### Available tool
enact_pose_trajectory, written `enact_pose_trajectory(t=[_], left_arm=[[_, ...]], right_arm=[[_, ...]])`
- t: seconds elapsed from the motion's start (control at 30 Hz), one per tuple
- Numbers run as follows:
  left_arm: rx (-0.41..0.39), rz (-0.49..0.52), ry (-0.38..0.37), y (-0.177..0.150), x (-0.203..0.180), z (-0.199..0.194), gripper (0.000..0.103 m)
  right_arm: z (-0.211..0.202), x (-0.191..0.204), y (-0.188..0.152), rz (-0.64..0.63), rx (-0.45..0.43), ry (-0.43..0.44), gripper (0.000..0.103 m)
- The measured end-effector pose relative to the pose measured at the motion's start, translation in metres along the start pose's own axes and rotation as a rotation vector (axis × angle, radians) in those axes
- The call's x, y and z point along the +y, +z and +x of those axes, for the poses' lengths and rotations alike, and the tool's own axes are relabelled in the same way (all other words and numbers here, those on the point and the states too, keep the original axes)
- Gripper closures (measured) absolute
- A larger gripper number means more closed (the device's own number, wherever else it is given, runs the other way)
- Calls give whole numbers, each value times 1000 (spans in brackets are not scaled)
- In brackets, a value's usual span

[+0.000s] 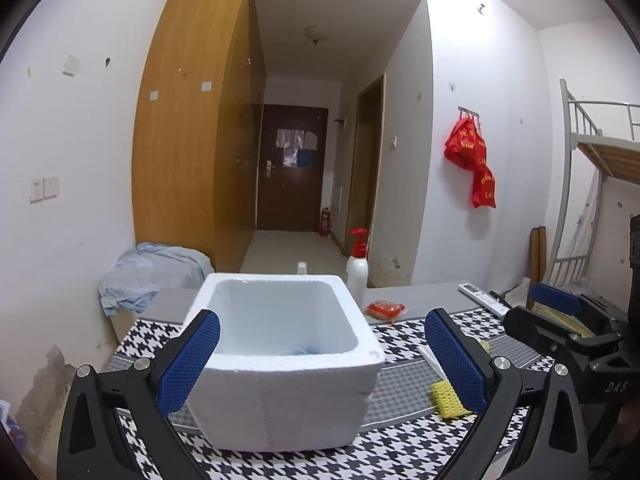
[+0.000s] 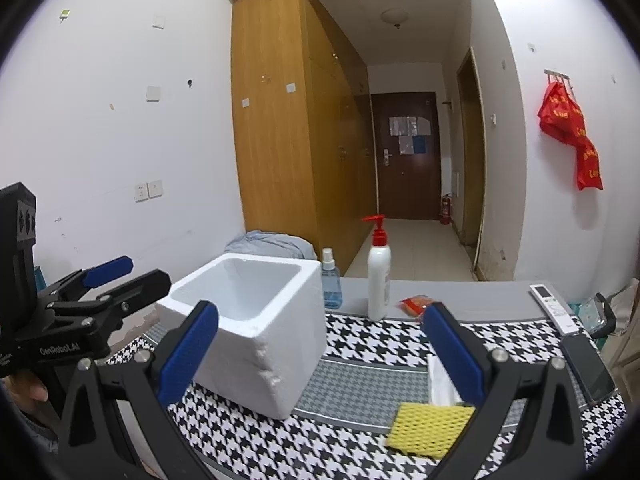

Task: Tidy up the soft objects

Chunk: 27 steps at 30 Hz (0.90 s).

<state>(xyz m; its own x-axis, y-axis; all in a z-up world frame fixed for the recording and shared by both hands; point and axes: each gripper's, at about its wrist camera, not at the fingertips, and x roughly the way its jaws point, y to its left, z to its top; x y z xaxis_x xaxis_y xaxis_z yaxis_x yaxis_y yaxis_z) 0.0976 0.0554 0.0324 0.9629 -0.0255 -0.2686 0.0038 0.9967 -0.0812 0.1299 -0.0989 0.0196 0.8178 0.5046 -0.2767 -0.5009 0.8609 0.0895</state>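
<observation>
Both grippers are hanging over the table with blue-padded jaws spread wide, holding nothing: the left gripper is facing the white square styrofoam box, the right gripper is hovering further right. The yellow mesh-textured sponge is lying flat on the black-and-white houndstooth cloth just below the right one's right finger, beside the box. Behind are standing a white pump bottle with red top and a small blue spray bottle.
</observation>
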Motion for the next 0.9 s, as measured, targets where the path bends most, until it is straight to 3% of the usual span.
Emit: enact_pose_trajectory(t=[0.33,0.67,0.9], left_arm=[[5,-2,-38,-12,-14,6,1],[-10,-29,-29,-24,-15,7,1],[21,-15,-83,-31,-24,9,1]], right_arm=[[-6,-27,-17,50,6,-18,0],[-16,-40,-30,76,10,-67,0],[-18,-54,-39,106,29,-93,0]])
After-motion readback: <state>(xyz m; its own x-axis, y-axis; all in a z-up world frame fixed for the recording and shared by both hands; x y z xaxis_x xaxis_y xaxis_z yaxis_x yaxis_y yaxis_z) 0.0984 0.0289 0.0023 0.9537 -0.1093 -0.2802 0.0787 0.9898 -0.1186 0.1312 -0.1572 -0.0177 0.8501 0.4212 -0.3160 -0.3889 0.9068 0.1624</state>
